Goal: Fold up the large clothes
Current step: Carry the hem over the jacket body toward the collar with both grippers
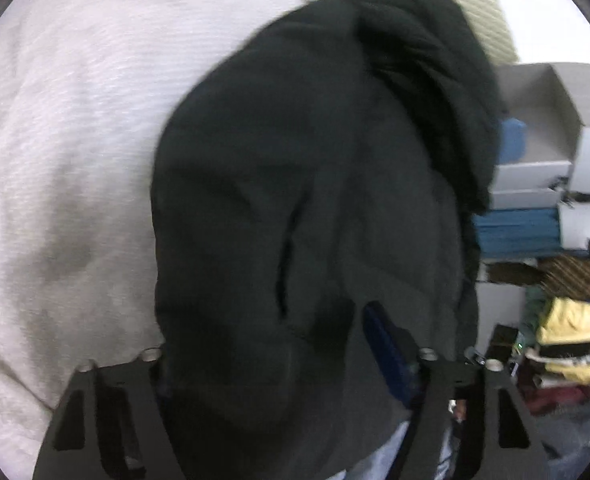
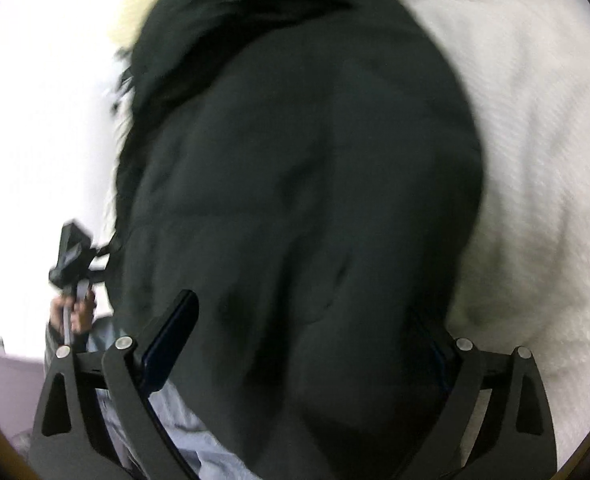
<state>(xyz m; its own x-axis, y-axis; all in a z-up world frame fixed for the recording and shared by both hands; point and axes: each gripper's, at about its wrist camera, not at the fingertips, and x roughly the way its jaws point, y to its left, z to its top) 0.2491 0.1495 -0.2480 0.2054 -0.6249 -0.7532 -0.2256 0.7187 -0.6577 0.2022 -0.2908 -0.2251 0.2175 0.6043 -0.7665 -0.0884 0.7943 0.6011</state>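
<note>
- Black garment (image 1: 315,200): a large dark, thick piece of clothing, bunched and creased. It fills the middle of both wrist views (image 2: 295,200) and spreads over a white textured bedcover (image 1: 63,140).
- White textured bedcover: fine ribbed weave, seen to the left of the garment in the left wrist view and to its right in the right wrist view (image 2: 543,160).
- Left gripper (image 1: 291,364): the garment lies between its two black fingers; only the blue pad of one finger (image 1: 387,344) shows, the other being covered by cloth. The jaws stand wide apart with the fabric bulging between them; whether they press on it cannot be told.
- Right gripper (image 2: 307,344): the same arrangement, with the blue pad of one finger (image 2: 171,336) visible and the opposite one mostly hidden under cloth. Grip on the fabric cannot be told.
- Pale blue cloth (image 2: 199,432): shows beneath the garment's near edge.
- Grey cardboard boxes (image 1: 555,128): stacked at the right edge of the left wrist view, above a pile of yellow and dark clothes (image 1: 575,340).
- The frames are motion-blurred.
</note>
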